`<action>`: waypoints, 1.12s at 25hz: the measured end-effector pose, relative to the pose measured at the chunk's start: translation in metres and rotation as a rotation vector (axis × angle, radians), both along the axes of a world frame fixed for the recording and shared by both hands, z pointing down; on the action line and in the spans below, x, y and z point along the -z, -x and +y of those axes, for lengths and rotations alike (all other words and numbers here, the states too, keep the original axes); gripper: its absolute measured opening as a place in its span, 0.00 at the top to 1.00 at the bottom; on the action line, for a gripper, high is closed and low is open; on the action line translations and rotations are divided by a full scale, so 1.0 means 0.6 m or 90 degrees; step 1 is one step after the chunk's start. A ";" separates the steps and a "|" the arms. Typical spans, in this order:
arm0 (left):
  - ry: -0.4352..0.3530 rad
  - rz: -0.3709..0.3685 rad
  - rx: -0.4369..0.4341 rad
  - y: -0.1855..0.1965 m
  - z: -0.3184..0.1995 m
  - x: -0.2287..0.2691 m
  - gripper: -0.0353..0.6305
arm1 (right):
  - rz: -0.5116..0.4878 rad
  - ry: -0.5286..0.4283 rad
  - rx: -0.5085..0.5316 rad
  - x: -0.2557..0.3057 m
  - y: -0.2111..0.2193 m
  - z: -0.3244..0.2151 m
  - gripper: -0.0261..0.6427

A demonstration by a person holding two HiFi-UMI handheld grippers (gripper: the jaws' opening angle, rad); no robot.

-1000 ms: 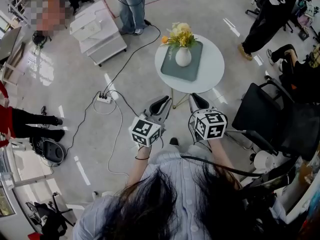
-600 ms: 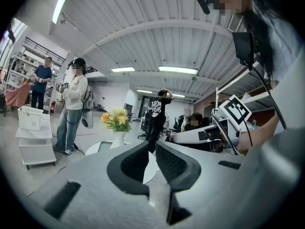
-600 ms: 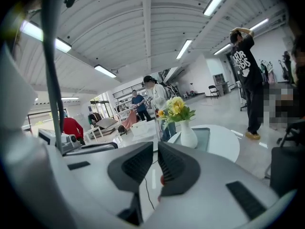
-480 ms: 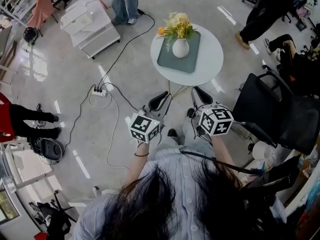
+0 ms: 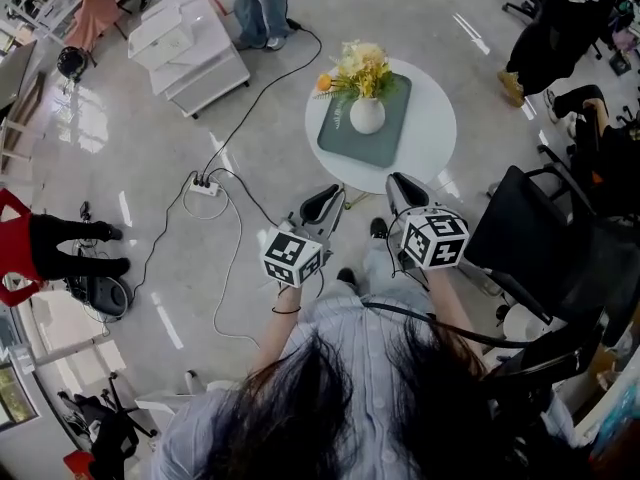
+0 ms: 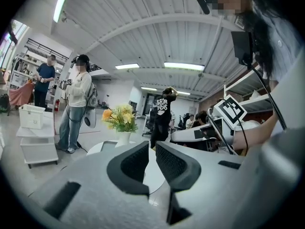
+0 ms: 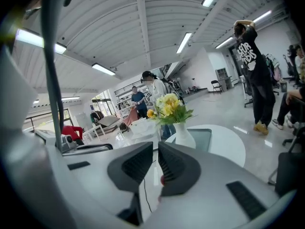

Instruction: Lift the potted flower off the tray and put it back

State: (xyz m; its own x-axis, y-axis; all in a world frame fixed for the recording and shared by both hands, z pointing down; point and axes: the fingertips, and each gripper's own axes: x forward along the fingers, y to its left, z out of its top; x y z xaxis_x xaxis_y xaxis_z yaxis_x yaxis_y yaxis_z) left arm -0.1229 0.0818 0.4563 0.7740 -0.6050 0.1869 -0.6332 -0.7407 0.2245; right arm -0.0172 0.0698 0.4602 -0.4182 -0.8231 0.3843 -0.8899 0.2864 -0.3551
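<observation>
The potted flower is a white vase (image 5: 367, 115) with yellow and orange blooms (image 5: 360, 66). It stands upright on a grey-green tray (image 5: 378, 146) on a round white table (image 5: 432, 118). My left gripper (image 5: 322, 206) and right gripper (image 5: 403, 188) are held side by side short of the table's near edge, both shut and empty. In the left gripper view the shut pads (image 6: 151, 149) point at the flower (image 6: 119, 118) from a distance. The right gripper (image 7: 156, 149) faces the vase (image 7: 183, 135) and tray (image 7: 206, 140), clear of both.
A black chair (image 5: 560, 248) stands close on the right of the table. A white cart (image 5: 190, 43) is at the far left, and a power strip (image 5: 205, 184) with cables lies on the floor. People stand beyond the table (image 5: 265, 3) and at the top right (image 5: 560, 28).
Both grippers have edged forward toward the table's near edge, jaws still shut. The flower and tray have not moved.
</observation>
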 end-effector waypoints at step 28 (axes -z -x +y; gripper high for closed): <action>0.035 -0.051 0.096 -0.139 -0.198 -0.015 0.88 | 0.027 0.014 0.230 -0.064 -0.057 -0.238 0.87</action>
State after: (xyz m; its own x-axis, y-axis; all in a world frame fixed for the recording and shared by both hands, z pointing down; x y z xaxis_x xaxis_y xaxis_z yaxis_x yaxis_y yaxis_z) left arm -0.0398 -0.0371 0.4650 0.6569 -0.7001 0.2798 -0.7534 -0.6243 0.2066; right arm 0.0168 -0.0731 0.4983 -0.6635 -0.6166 0.4238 -0.7470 0.5773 -0.3297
